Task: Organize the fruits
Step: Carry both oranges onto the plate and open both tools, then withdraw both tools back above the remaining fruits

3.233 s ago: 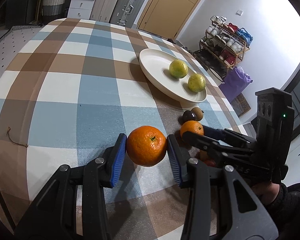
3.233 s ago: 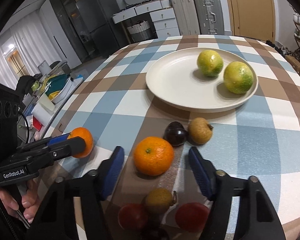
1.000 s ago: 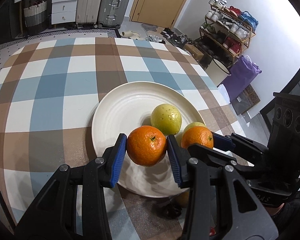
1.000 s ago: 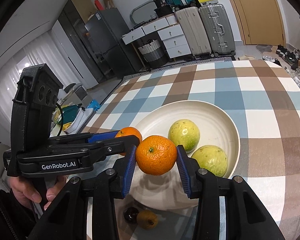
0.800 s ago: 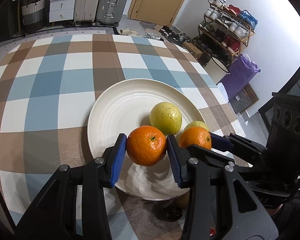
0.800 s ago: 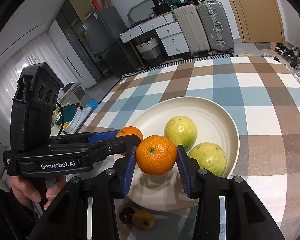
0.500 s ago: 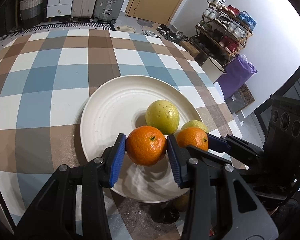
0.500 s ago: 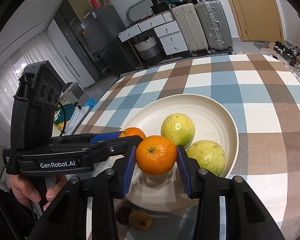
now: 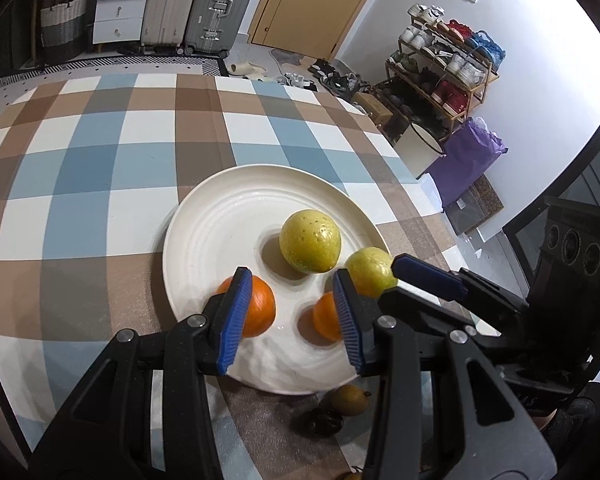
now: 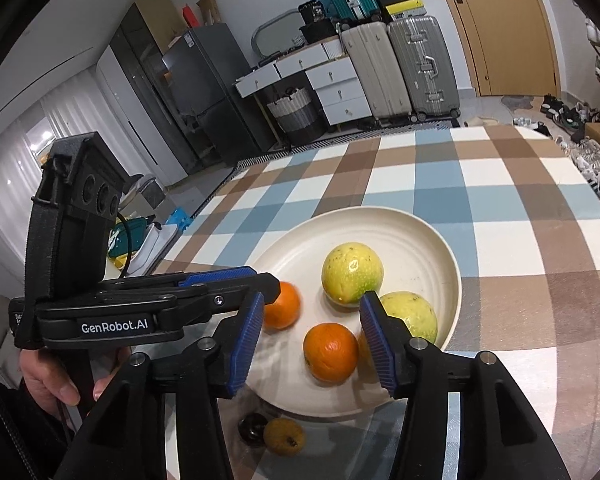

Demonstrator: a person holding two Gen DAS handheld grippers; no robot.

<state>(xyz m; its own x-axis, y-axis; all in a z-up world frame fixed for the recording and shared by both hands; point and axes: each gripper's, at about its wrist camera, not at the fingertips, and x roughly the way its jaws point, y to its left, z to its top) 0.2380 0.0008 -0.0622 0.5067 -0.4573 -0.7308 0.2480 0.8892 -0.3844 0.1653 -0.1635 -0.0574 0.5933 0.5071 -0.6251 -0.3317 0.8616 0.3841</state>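
Plate (image 9: 204, 240) sits on the checked worktop (image 9: 100, 168), and all four round fruits I can see lie inside its rim.

Left tool (image 9: 288, 314): jaws apart, gripping nothing. In the left wrist view one orange (image 9: 256, 308) lies on the plate partly behind the left blue pad (image 9: 232, 320); I cannot tell whether the pad touches it. The second orange (image 9: 325, 322) lies partly behind the right-hand pad of the same tool.

Right tool (image 10: 312, 340): jaws apart, gripping nothing. In the right wrist view the second orange (image 10: 331, 351) rests on the plate (image 10: 420, 232) between the pads, nearer the right pad (image 10: 376, 344), with a clear gap to the left one. The first orange (image 10: 282, 310) looks slightly blurred, just beyond the tip of the left tool (image 10: 260, 280), which crosses the frame from the left.

Two yellow-green fruits rest further in on the plate. The larger yellow-green fruit (image 9: 310, 246) sits near the plate's middle; the second yellow-green fruit (image 9: 370, 266) is just beside it, toward the plate's right rim, partly hidden by the right tool's finger (image 9: 428, 280).

Off the plate, on the worktop just beside its near rim: a small brown fruit (image 10: 284, 436) and a dark fruit (image 10: 252, 428), touching each other.

My left hand (image 10: 60, 376) shows on the left tool's handle in the right wrist view.
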